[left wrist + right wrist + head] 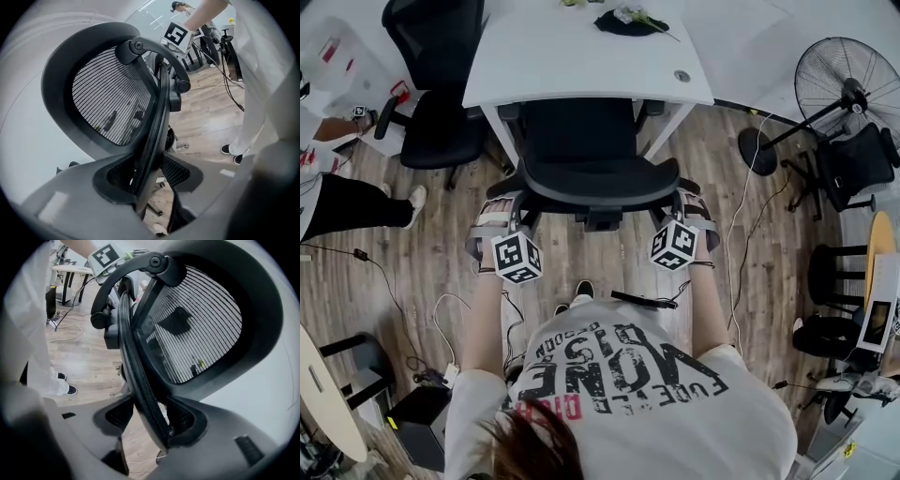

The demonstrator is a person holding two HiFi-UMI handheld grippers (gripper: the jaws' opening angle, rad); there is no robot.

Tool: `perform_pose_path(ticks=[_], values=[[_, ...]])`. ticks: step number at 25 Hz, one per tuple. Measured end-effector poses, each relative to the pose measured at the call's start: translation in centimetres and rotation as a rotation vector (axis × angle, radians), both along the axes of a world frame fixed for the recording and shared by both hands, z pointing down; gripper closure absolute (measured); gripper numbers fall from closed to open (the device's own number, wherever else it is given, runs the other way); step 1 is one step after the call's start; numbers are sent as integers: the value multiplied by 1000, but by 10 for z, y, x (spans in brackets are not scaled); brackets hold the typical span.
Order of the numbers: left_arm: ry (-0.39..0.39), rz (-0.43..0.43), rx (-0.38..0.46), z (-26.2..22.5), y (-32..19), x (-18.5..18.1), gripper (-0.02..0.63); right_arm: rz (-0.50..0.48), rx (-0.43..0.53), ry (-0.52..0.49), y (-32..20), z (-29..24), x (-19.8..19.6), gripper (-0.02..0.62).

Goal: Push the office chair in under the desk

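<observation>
- The office chair (581,141) is seen at the near edge of the white table (572,56), centred between the table legs, with its back turned toward the person.
- The chair's front reaches the table edge. How far the seat lies beneath it cannot be told.
- The left tongs (514,208) are closed on the left side of the backrest (598,183). In the left gripper view the tongs (150,176) are seen with one jaw on each face of the backrest rim (157,131), touching it.
- The right tongs (682,204) are closed on the right side of the same backrest. In the right gripper view the tongs (152,420) are seen clamped across the rim (136,366), with the mesh panel (197,329) to its right.
- Both tongs are held level with each other, just below the top of the backrest.
- A second chair (436,122) is noted at the far left, beside the table.
- A standing fan (853,80) is noted at the far right, on the wooden floor (422,272).
</observation>
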State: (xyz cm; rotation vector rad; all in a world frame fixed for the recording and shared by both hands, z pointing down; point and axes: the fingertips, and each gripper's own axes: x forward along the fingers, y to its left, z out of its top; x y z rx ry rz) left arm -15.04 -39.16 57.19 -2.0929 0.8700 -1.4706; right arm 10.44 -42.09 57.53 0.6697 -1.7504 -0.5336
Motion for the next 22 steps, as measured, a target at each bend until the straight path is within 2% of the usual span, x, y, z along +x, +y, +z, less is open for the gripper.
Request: perform_pose_path(ticks=[22], values=[[2,-6,-3,0,0,0,414,3,22,6,1,-1,0,388]])
